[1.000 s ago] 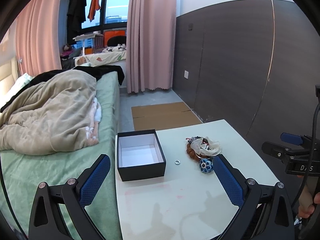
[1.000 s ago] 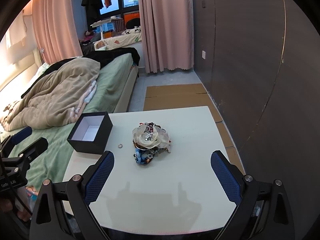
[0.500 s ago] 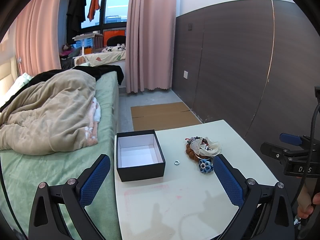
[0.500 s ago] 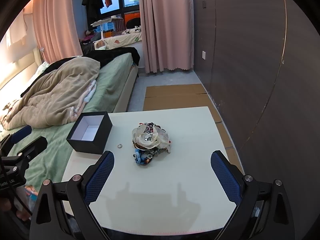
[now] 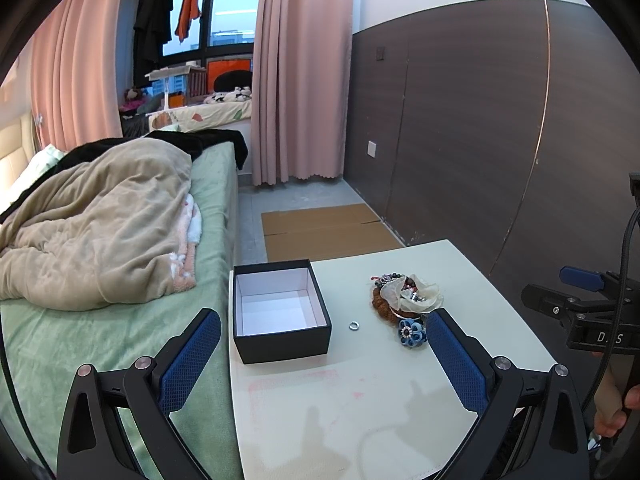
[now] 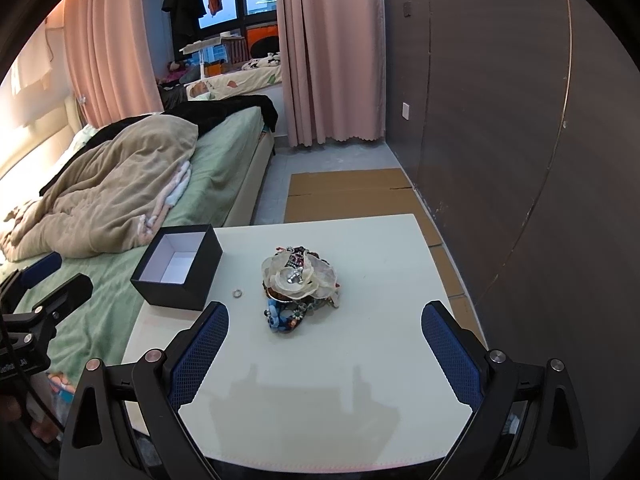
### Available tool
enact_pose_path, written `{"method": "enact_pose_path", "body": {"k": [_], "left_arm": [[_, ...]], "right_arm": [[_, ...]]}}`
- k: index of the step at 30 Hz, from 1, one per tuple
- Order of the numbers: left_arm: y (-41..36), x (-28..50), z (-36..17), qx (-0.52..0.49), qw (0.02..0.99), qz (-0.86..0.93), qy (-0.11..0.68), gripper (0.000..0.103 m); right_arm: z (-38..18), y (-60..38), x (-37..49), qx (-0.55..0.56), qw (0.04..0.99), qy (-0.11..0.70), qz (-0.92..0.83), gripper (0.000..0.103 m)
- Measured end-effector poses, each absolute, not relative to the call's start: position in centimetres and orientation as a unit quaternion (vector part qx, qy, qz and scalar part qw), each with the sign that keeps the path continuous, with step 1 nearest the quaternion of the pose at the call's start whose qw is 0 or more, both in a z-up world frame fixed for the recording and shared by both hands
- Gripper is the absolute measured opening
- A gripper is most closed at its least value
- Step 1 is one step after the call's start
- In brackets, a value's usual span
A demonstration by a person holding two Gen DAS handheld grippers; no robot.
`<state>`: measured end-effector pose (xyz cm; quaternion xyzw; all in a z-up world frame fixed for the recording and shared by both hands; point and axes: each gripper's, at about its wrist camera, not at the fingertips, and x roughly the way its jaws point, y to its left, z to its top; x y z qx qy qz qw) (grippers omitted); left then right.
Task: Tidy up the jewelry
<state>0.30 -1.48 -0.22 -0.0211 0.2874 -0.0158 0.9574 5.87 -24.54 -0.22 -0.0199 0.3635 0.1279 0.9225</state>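
I see my left gripper (image 5: 322, 334) and right gripper (image 6: 325, 326) both spread wide, holding nothing, above the white table (image 6: 372, 364) near the jewelry pile (image 6: 299, 282).

A black box (image 5: 280, 314) with a white lining is seen open and empty at the left edge of a white table (image 5: 360, 400), beside a bed (image 5: 120, 320) covered by a beige blanket (image 5: 96, 224). A small silver ring (image 5: 353, 325) lies between the box and a heap of jewelry (image 5: 404, 304). The left gripper (image 5: 320, 344) is held wide open above the table's near side, nothing between its blue pads. The right gripper (image 5: 576, 300) is glimpsed at the right edge.
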Motion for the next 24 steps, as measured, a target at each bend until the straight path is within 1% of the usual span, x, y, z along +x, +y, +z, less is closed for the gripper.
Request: {"method": "enact_pose_path", "body": {"k": [10,18,24], "left_arm": [[-2.1,1.6,-0.6,-0.021,0.955,-0.021,0.295,0.102],[-2.2,4.2,-1.1,-0.028,0.952,-0.033,0.304,0.102],[-2.6,6.1,-1.6,-0.022,0.949,-0.039,0.312,0.102]], "right_arm": [[-0.2,-25.0,6.7,-0.009,0.922,0.369,0.119,0.098],[-1.2,-27.0,9.8,0.051,0.916,0.384,0.104,0.098],[-1.9,-27.3,11.9,0.071,0.907,0.404,0.097,0.098]]}}
